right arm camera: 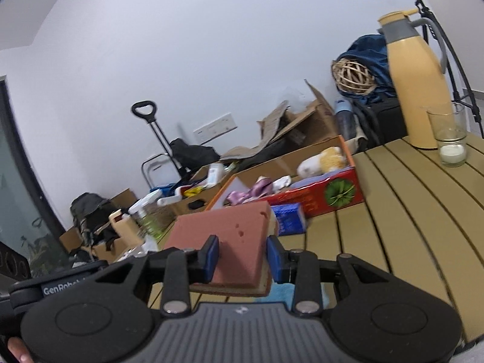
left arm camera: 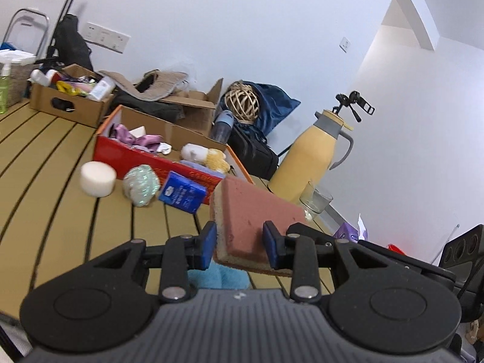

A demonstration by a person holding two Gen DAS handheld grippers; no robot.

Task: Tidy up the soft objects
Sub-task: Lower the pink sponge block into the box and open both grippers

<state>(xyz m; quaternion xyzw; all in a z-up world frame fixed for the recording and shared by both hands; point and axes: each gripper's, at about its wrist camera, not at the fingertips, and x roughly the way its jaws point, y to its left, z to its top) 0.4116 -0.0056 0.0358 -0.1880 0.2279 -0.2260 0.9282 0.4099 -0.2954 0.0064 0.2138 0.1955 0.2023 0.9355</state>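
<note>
Left wrist view: left tool (left arm camera: 239, 243) and right tool (right arm camera: 242, 260) each clamp pink sponge (left arm camera: 257, 211) ends, lifted off tabletop (left arm camera: 60, 151). I judge transport step; next, carry over red box (left arm camera: 145, 158), release.

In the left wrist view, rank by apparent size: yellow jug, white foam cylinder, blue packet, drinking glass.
1. yellow jug
2. white foam cylinder and blue packet: alike, no ranking
3. drinking glass
Fisheye nearness makes true sizes unsure.
</note>
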